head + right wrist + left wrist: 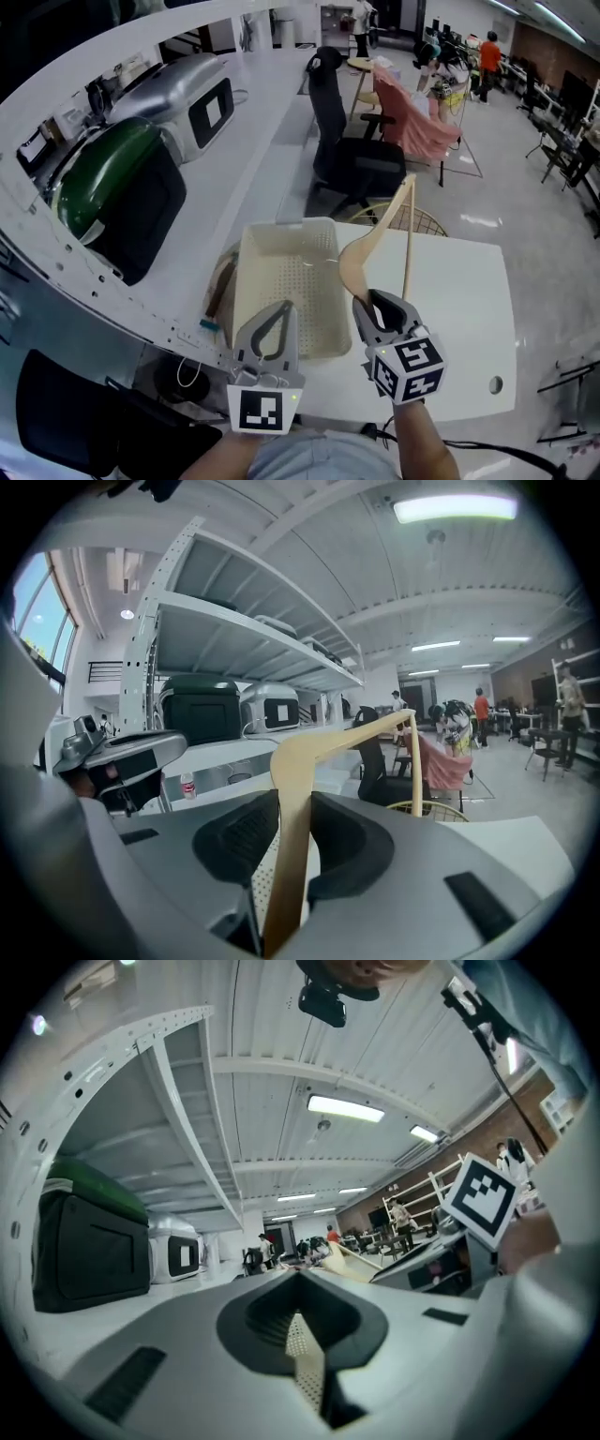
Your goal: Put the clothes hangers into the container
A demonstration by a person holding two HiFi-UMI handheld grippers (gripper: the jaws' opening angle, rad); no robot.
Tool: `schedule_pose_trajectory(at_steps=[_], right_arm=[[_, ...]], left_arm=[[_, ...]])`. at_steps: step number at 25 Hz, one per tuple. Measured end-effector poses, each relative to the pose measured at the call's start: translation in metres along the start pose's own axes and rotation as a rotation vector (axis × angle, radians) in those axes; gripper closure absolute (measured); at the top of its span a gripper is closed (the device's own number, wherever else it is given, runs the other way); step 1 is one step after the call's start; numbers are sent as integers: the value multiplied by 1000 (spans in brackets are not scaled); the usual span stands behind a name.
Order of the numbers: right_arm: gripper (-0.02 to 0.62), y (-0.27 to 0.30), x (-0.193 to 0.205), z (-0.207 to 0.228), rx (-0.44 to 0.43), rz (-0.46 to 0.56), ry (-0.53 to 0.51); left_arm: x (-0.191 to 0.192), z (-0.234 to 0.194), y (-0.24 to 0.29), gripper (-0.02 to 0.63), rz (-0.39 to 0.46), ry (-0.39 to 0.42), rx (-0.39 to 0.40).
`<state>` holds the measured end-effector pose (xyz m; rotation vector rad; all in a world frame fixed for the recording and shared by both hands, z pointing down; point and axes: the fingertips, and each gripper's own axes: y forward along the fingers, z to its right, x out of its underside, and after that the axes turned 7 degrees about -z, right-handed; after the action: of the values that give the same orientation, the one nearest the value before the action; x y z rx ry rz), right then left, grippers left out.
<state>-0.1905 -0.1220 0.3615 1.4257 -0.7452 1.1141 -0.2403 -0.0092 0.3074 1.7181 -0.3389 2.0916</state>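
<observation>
A cream perforated basket (pixel 246 281) stands on the white table (pixel 459 309). My right gripper (pixel 368 302) is shut on the lower arm of a light wooden hanger (pixel 373 239). The hanger is raised over the basket's right rim, its bar pointing up and away. In the right gripper view the hanger (pixel 323 745) runs up between the jaws of the right gripper (pixel 286 808). My left gripper (pixel 280 307) hovers over the basket's near edge, shut with nothing in it. In the left gripper view the tips of the left gripper (pixel 300 1277) meet, and the basket's mesh (pixel 306 1358) shows below them.
A brown wooden piece (pixel 221 284) lies against the basket's left side. White shelving with a green case (pixel 112 183) and a silver case (pixel 183 94) runs along the left. A black office chair (pixel 349 155) and a yellow wire stool (pixel 422 221) stand beyond the table.
</observation>
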Motion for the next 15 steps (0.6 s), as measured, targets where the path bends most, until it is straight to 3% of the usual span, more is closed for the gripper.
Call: schedule_pose_trajectory(at_steps=[8,15], right_arm=[[482,56,-43,-53,-20,46,-31],[482,102,-47,-70,-50,40,-14]], left_arm=[[-6,-49,3,594,44,47,63],[1,-76,15,594,50,78,86]])
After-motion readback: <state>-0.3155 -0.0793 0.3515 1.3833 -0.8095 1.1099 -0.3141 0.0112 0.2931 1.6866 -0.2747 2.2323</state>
